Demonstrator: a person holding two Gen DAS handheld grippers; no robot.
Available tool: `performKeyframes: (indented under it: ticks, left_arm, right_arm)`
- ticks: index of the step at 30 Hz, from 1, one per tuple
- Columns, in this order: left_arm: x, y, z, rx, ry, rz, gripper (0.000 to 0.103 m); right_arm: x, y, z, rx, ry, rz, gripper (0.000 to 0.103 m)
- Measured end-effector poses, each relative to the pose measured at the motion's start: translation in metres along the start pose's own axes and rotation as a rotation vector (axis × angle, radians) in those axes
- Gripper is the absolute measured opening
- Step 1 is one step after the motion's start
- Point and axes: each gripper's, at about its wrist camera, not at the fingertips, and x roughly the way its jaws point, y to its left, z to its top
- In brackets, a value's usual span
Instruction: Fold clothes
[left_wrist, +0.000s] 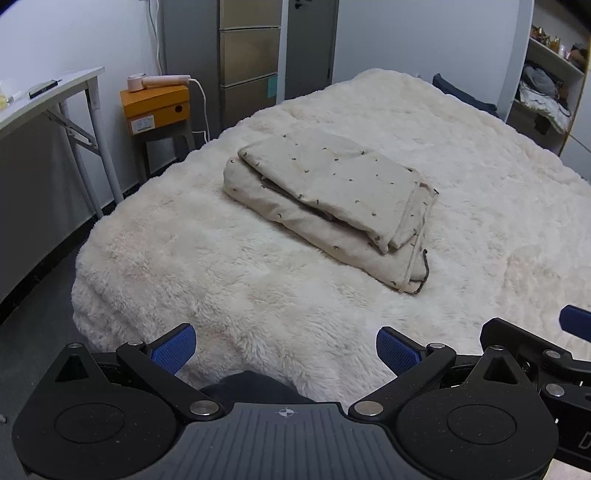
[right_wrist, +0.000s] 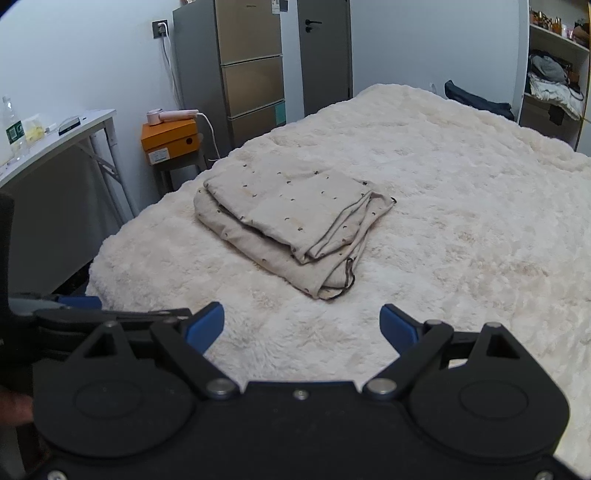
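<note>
A beige garment (left_wrist: 325, 192) with small dark marks was seen folded into a layered rectangle on the fluffy cream bed cover (left_wrist: 229, 266), well ahead of both tools. The left gripper (left_wrist: 286, 349) was held spread and empty above the cover's near edge. The right gripper (right_wrist: 302, 325) was likewise held spread, nothing between its blue pads (right_wrist: 207, 326), just beside the left one.
</note>
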Motion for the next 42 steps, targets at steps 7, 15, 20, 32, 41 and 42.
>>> performKeyframes:
  ticks: [7, 15, 20, 32, 41, 42]
  left_arm:
    - [-0.003, 0.0, 0.003, -0.002, -0.013, 0.005, 0.103]
    - [-0.005, -0.004, 0.003, -0.003, -0.013, 0.004, 0.103]
    - [-0.008, -0.003, 0.002, -0.006, -0.018, 0.001, 0.103]
    - [-0.01, -0.003, 0.006, -0.011, -0.018, -0.005, 0.103]
    - [-0.009, -0.003, 0.005, -0.009, -0.019, 0.003, 0.103]
    - [-0.01, -0.003, 0.005, -0.01, -0.019, 0.003, 0.103]
  right_arm:
    - [-0.001, 0.0, 0.002, 0.008, -0.009, 0.017, 0.091]
    - [-0.003, -0.001, 0.003, 0.01, -0.016, 0.017, 0.091]
    - [-0.004, -0.001, 0.003, 0.008, -0.021, 0.015, 0.091]
    - [-0.006, -0.002, 0.004, 0.01, -0.027, 0.013, 0.091]
    - [-0.006, -0.002, 0.005, 0.013, -0.024, 0.021, 0.091]
    - [-0.006, -0.002, 0.005, 0.011, -0.024, 0.02, 0.091]
